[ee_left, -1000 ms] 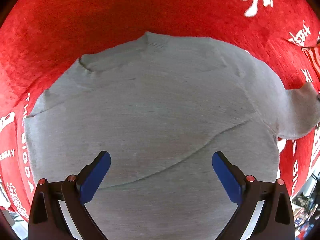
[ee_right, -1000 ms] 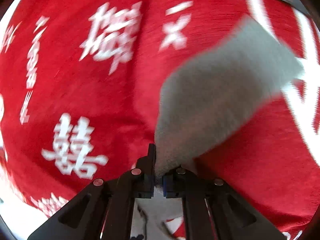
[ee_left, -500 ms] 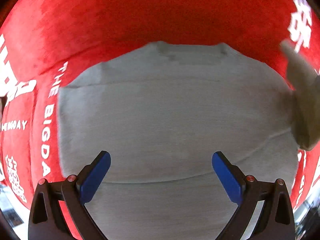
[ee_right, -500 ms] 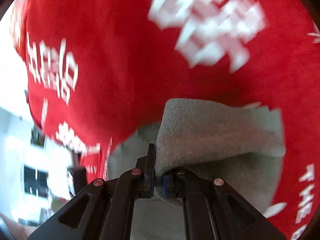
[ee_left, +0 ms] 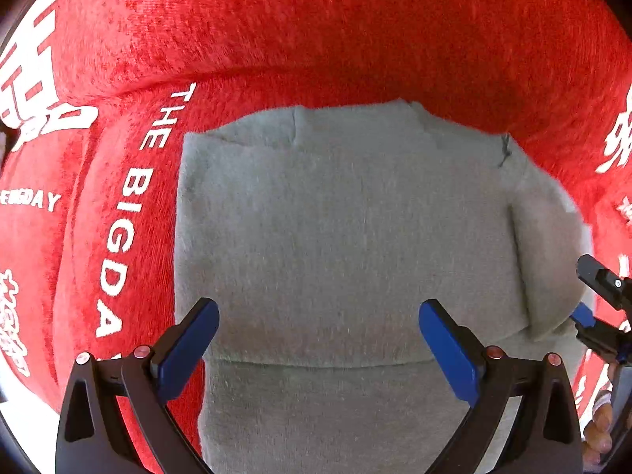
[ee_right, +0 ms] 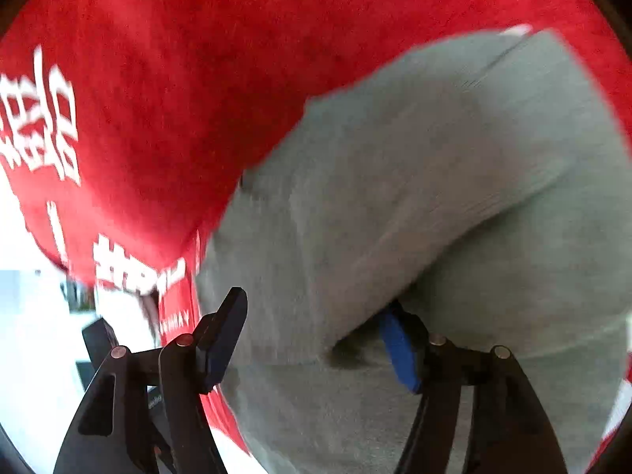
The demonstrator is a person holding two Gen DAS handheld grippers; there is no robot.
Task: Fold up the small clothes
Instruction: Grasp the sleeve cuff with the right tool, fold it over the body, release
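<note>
A small grey sweater [ee_left: 335,217] lies flat on a red cloth [ee_left: 316,39]. Its right sleeve [ee_left: 549,245] is folded in over the body. My left gripper [ee_left: 318,316] hovers open above the lower body of the sweater, nothing between its blue pads. My right gripper [ee_left: 592,300] shows at the right edge, at the folded sleeve's end. In the right wrist view the right gripper [ee_right: 312,339] has its jaws opening. Grey sweater fabric [ee_right: 395,197] lies between the jaws, and the pads no longer pinch it.
The red cloth [ee_right: 177,79] carries white characters and lettering [ee_left: 118,237] left of the sweater. The cloth's edge [ee_right: 130,276] and a bright room beyond it show at lower left in the right wrist view. A person's fingers [ee_left: 596,434] appear at the lower right.
The right gripper carried the sleeve over onto the sweater's body and has opened, releasing it. The left gripper slid sideways over the sweater, staying open.
</note>
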